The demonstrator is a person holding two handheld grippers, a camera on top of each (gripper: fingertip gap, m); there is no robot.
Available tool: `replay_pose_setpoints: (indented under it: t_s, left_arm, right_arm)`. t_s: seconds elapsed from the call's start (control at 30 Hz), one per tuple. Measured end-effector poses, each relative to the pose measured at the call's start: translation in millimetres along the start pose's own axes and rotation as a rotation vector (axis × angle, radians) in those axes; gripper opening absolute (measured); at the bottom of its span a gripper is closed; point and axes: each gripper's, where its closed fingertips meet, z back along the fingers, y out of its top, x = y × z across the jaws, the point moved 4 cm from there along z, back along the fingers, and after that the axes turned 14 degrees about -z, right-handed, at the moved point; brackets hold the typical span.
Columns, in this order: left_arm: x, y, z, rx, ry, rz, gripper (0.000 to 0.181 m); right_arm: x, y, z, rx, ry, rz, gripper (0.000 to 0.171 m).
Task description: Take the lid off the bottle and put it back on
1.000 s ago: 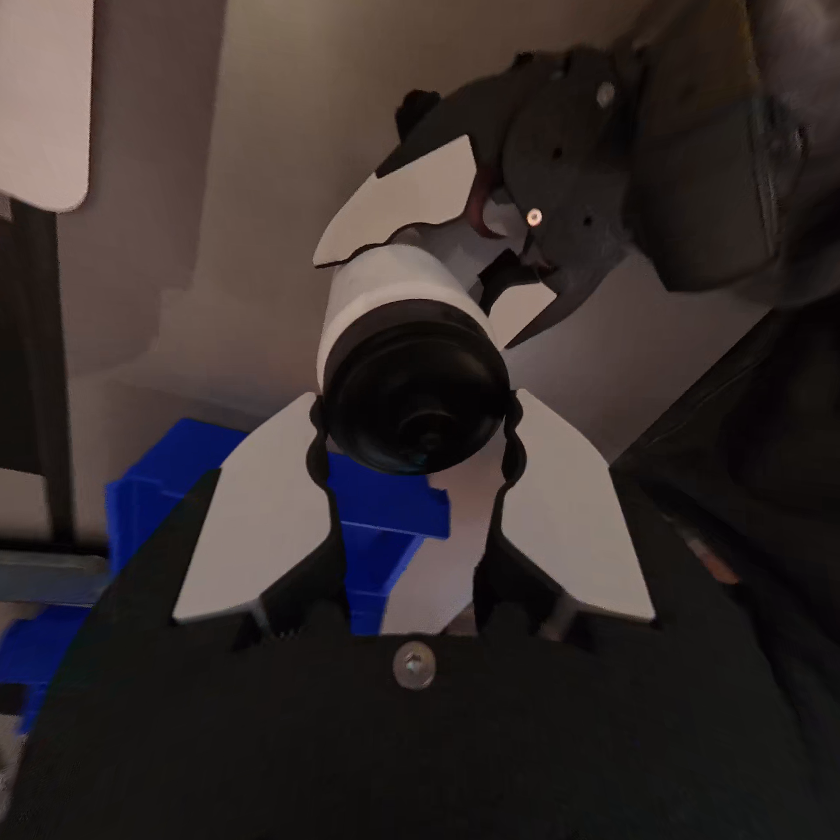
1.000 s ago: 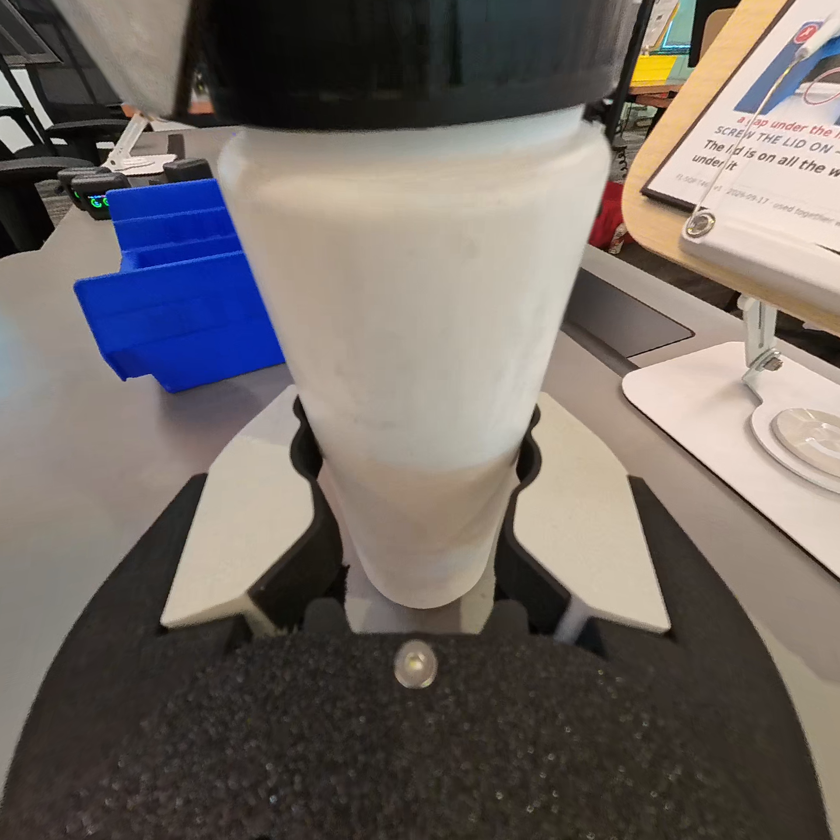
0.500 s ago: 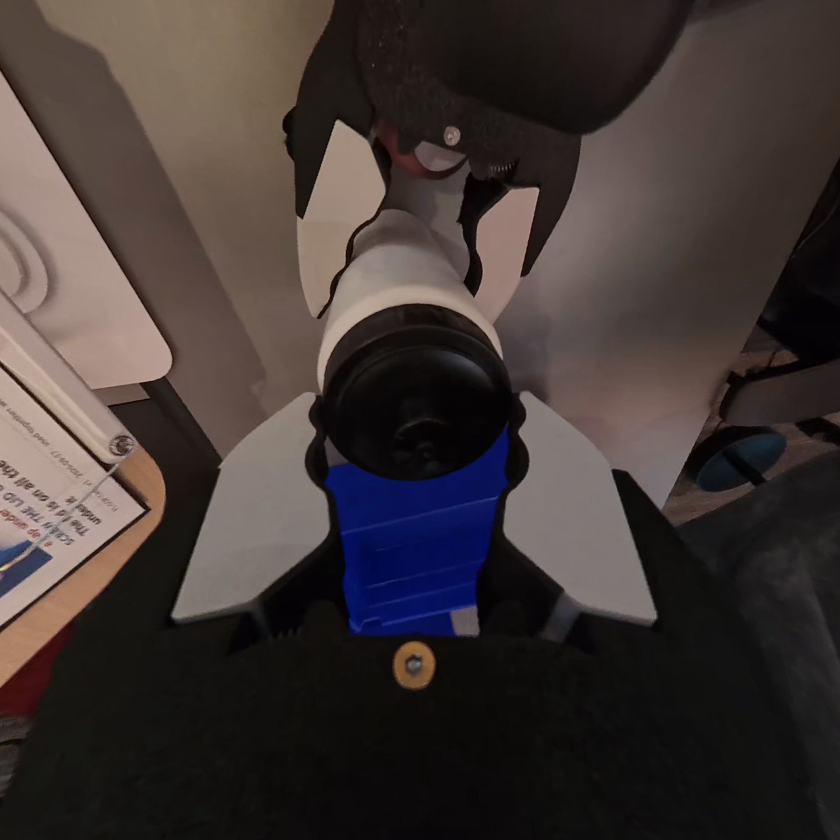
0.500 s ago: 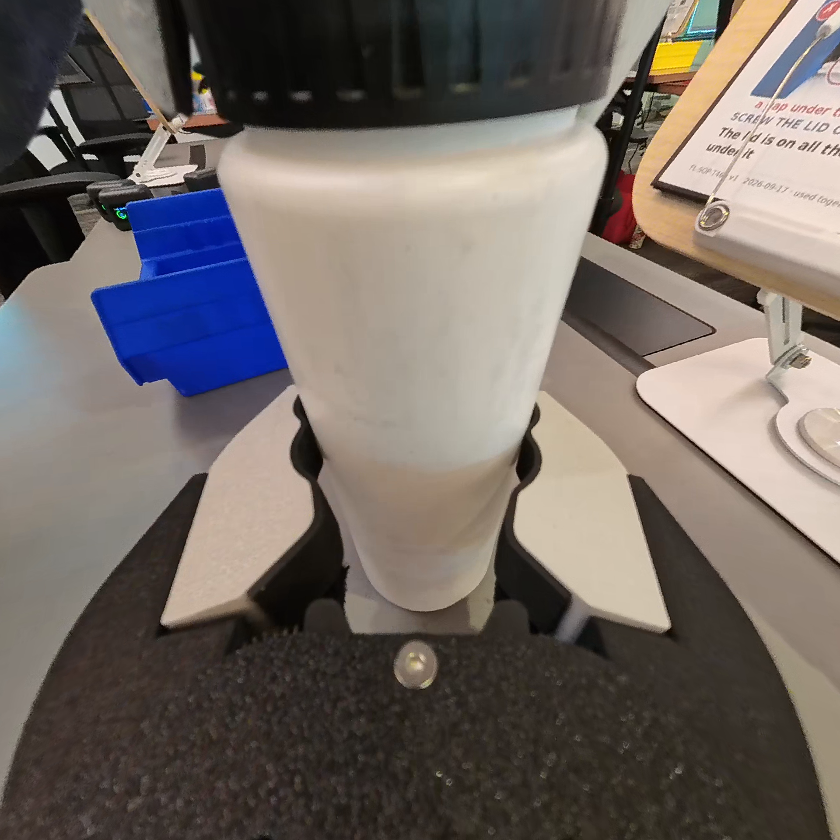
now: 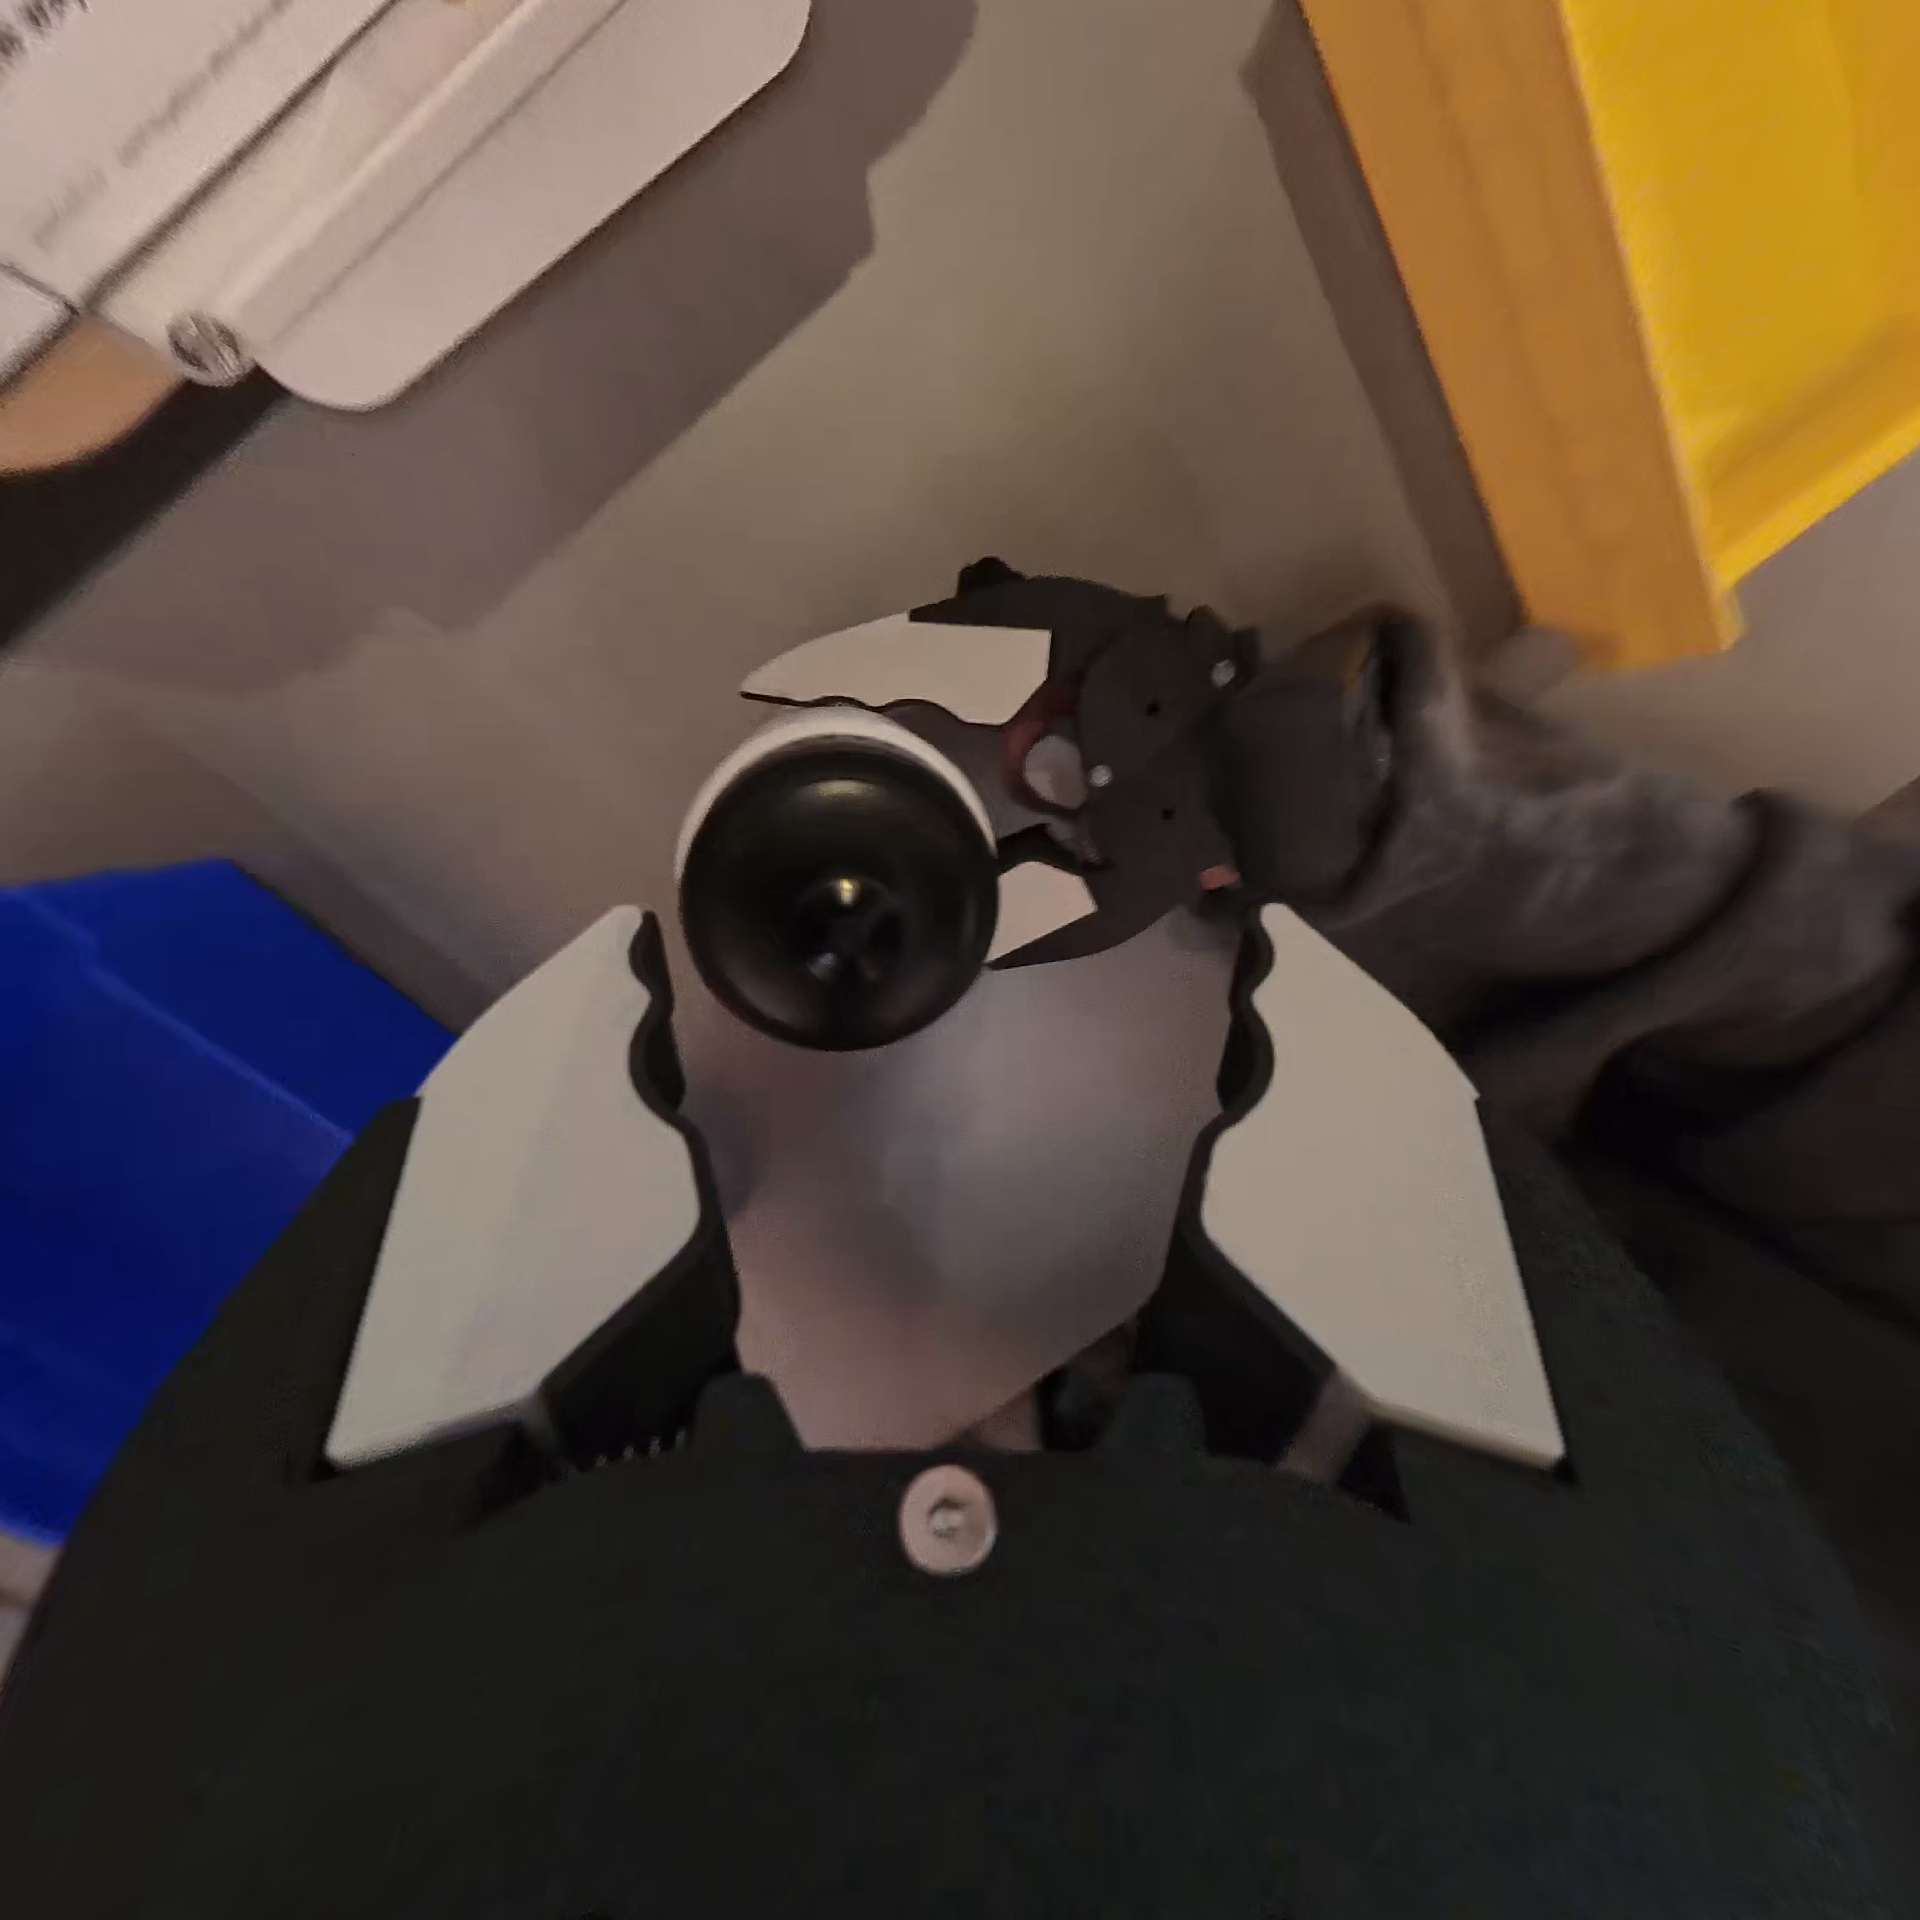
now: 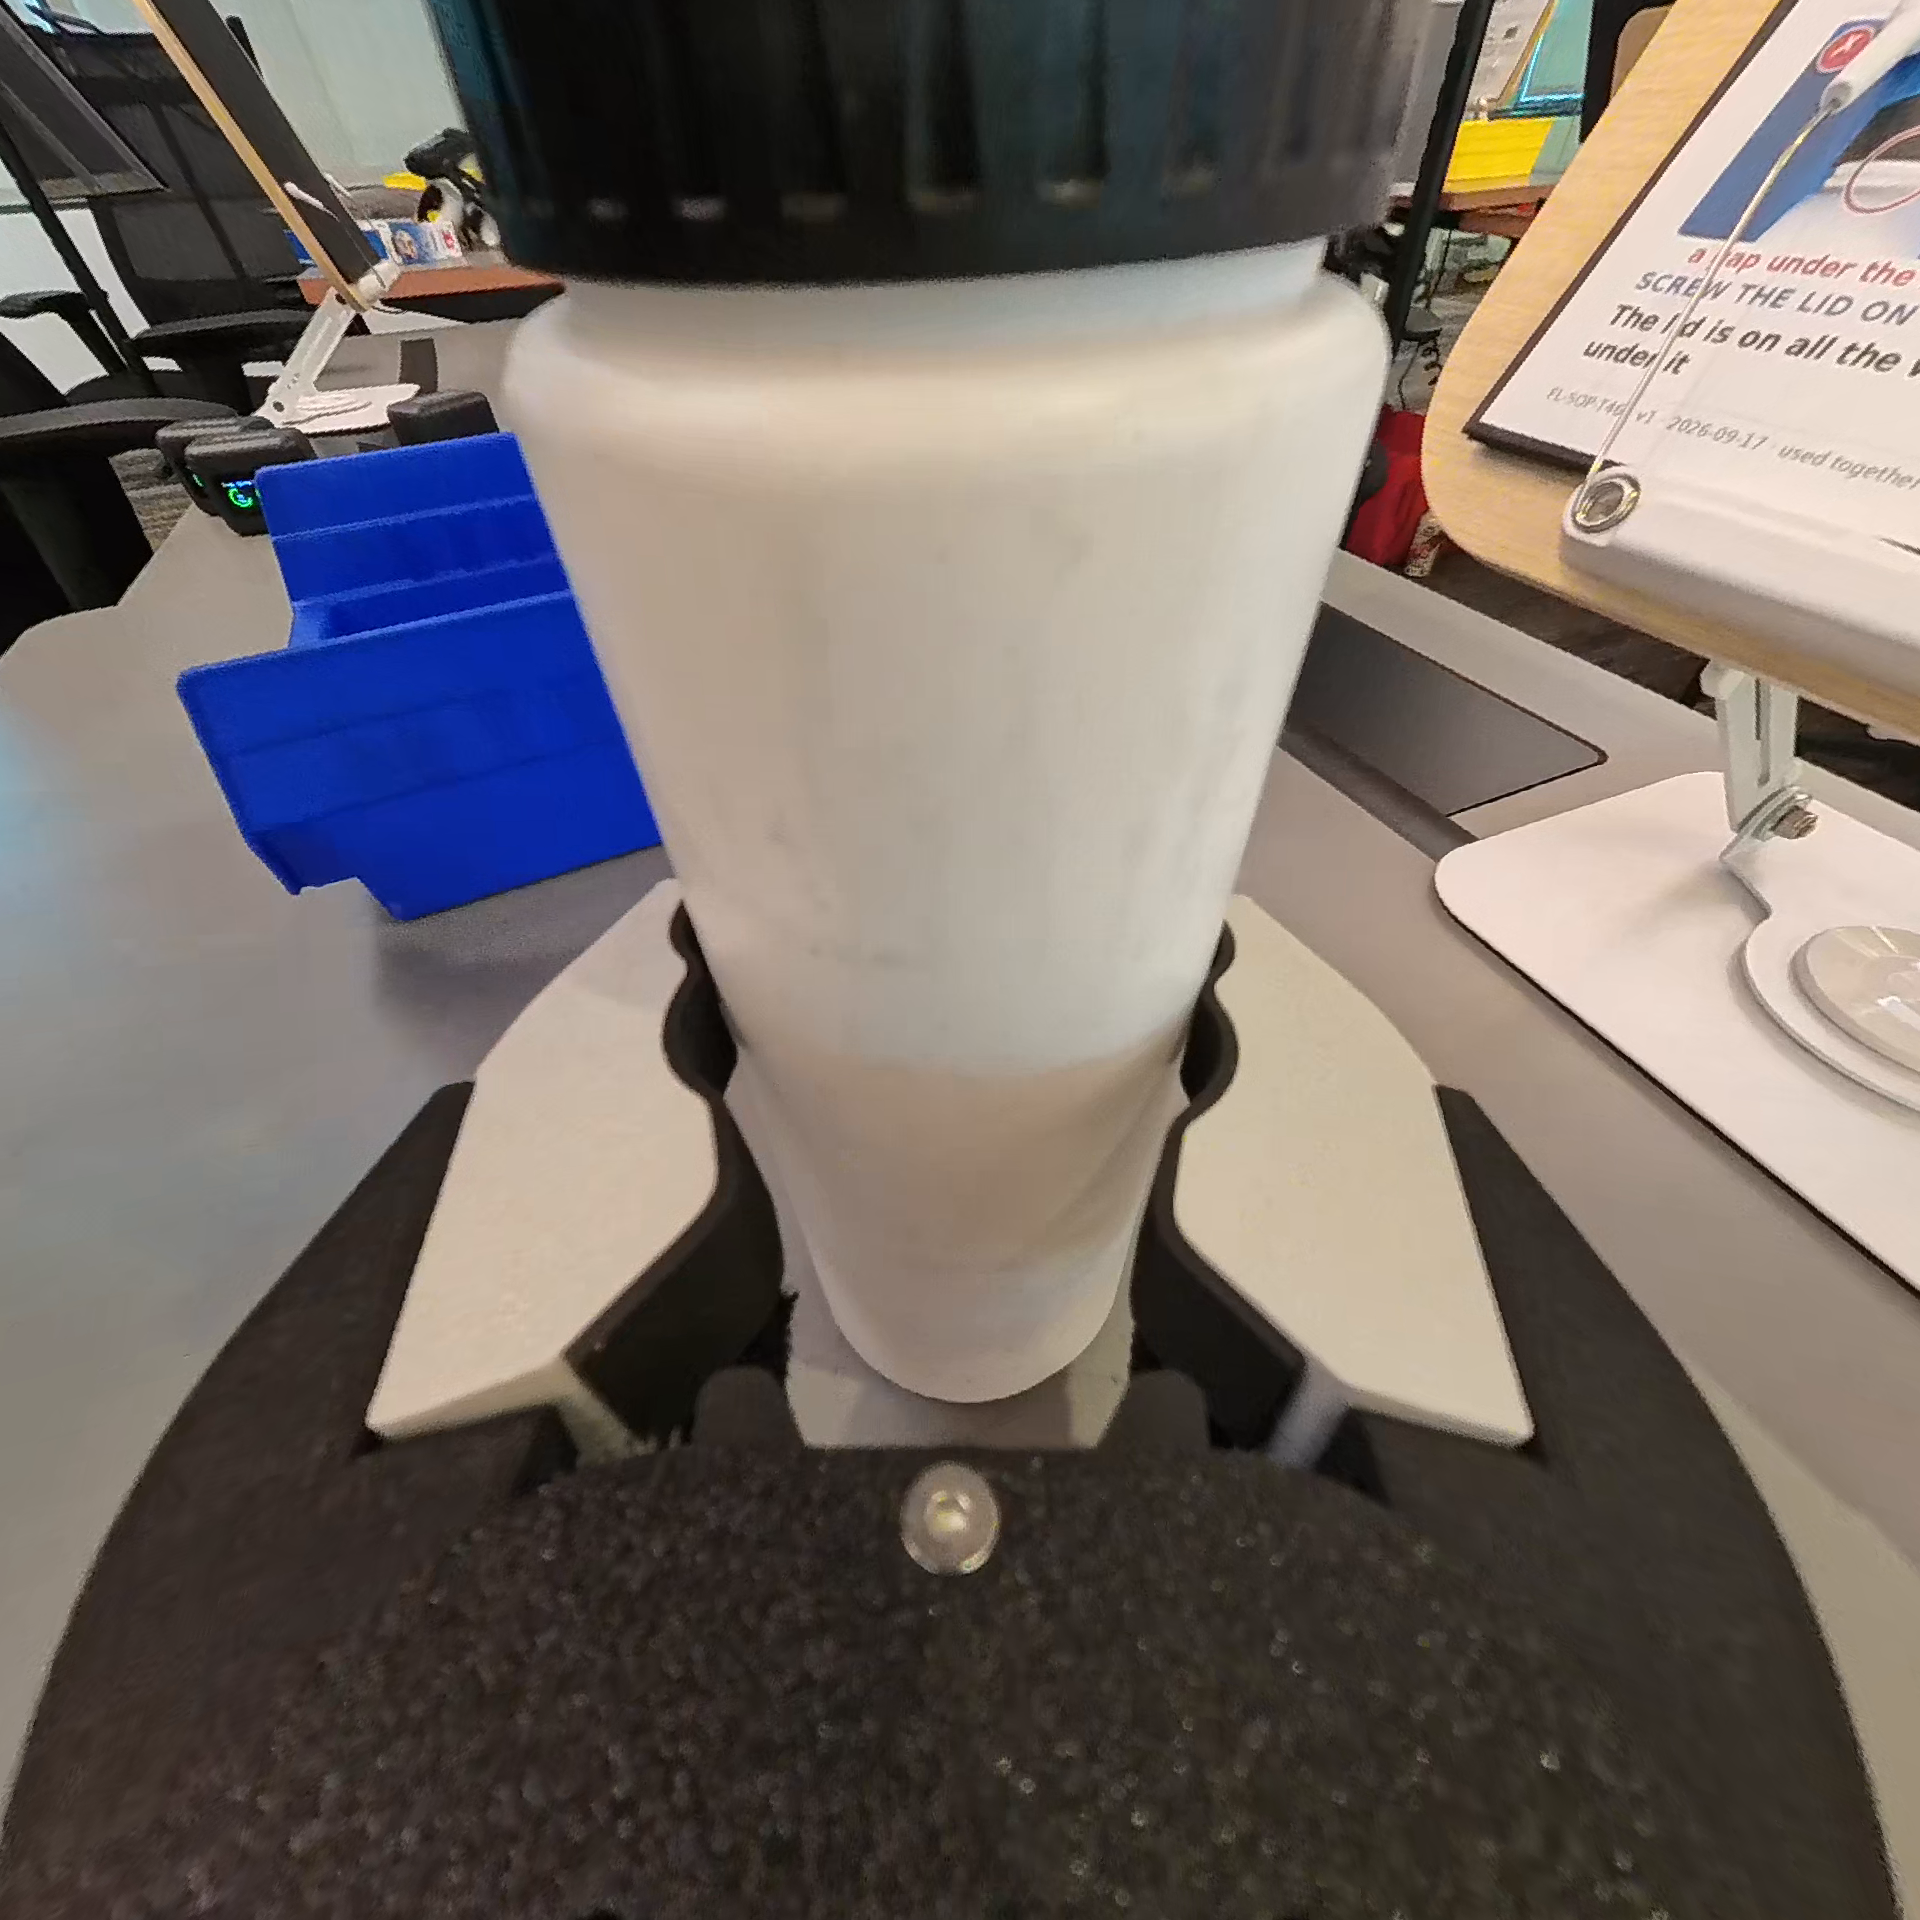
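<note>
My right tongs (image 6: 956, 1039) are pinched on the lower body of the white bottle (image 6: 945, 644), its base sitting deep between the two fingers and its sides pressed into the black pads (image 6: 698, 1049). The bottle stands upright out of them, and the ribbed black lid (image 6: 935, 135) is seated on its neck, right at the top edge of that view.

My left tongs (image 5: 940, 997) are spread wide and grip nothing. They look down on the lid's domed top (image 5: 836, 899), which sits just ahead of the left finger's tip, apart from both fingers. Just past the lid, the right tongs (image 5: 1039, 769) show clamped around the bottle, with a grey sleeve (image 5: 1558, 862) behind them.

Out to the left of the tongs a blue bin (image 6: 416, 675) rests on the grey table (image 6: 156, 1039). To the right of my right tongs stands a white stand (image 6: 1662, 935) carrying a tilted wooden board with a printed sheet (image 6: 1766, 312).
</note>
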Motion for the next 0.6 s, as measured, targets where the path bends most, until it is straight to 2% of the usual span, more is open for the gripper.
replay_pose_setpoints:
  t_s: [0.1,0.23,0.3,0.33,0.4,0.6]
  left_arm:
    - [-4,-1,-3,0.011,0.049,0.101,0.103]
    - [-10,-8,-21,-0.062,0.111,0.152,0.101]
    - [-17,-9,-27,-0.086,0.164,0.164,0.091]
    - [-19,-10,-29,-0.091,0.168,0.170,0.073]
    - [-20,-9,-31,-0.098,0.133,0.189,0.070]
    - [-15,-11,-31,-0.194,0.113,-0.058,0.070]
  right_arm:
    - [-1,0,0,0.001,-0.006,0.009,0.087]
    - [-1,0,0,-0.002,-0.009,0.006,0.087]
    - [-1,0,0,-0.002,-0.010,0.004,0.087]
    - [-1,0,0,-0.002,-0.010,0.006,0.087]
    - [-1,0,0,-0.002,-0.009,0.005,0.087]
    - [-3,-1,0,-0.004,-0.006,0.017,0.087]
